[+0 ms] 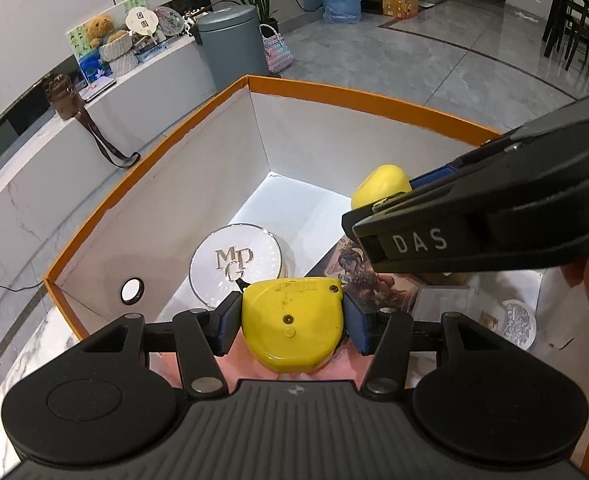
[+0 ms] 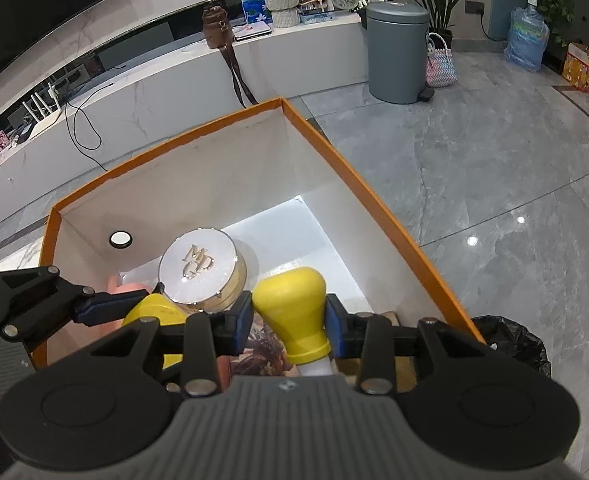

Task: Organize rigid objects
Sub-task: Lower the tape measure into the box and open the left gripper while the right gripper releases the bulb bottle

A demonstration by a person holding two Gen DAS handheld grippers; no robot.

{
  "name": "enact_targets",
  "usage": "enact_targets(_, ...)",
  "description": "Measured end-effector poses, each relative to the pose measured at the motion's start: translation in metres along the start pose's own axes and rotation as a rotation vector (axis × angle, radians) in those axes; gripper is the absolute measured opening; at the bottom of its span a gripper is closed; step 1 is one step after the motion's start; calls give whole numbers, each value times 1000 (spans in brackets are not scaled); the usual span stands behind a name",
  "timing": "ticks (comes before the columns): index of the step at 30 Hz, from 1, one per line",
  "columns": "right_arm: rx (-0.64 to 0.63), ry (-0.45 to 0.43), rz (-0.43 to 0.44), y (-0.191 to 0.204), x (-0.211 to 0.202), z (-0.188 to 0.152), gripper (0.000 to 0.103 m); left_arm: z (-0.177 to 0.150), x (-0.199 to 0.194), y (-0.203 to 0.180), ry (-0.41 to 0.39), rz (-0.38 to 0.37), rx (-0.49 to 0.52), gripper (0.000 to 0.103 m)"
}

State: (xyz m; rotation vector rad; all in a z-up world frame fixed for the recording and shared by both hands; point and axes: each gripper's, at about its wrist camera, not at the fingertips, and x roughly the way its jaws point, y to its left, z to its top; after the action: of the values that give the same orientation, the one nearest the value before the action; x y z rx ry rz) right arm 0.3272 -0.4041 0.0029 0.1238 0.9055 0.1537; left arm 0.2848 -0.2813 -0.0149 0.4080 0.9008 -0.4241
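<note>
My left gripper (image 1: 292, 320) is shut on a yellow hard case (image 1: 290, 328) with a small screw in its face, held over the near end of an orange-rimmed white box (image 1: 358, 98). My right gripper (image 2: 288, 320) is shut on the yellow bulb-shaped cap (image 2: 290, 304) of a white bottle, also over the box (image 2: 374, 200). In the left wrist view the right gripper (image 1: 390, 200) comes in from the right with that yellow cap (image 1: 380, 188). A round white compact marked MPG (image 1: 236, 264) (image 2: 202, 268) lies in the box between both grippers.
A picture card (image 1: 358, 276) (image 2: 266, 344), a pink item (image 2: 126, 286) and a round labelled lid (image 1: 518, 324) also lie in the box. A grey bin (image 2: 398, 52) stands on the floor beyond it, and a black bag (image 2: 510, 340) beside its right wall.
</note>
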Motion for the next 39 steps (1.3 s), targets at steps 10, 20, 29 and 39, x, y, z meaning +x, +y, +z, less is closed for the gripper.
enact_targets(10, 13, -1, 17, 1, 0, 1, 41, 8, -4, 6, -12, 8, -17, 78)
enact_targets(20, -2, -21, 18, 2, -13, 2, 41, 13, -26, 14, -68, -13, -91, 79)
enact_targets(29, -19, -68, 0, 3, -42, 5, 43, 17, -55, 19, -113, -18, -169, 84)
enact_targets(39, -50, -130, -8, 5, -84, 1, 47, 10, -89, 17, -177, -46, -255, 86)
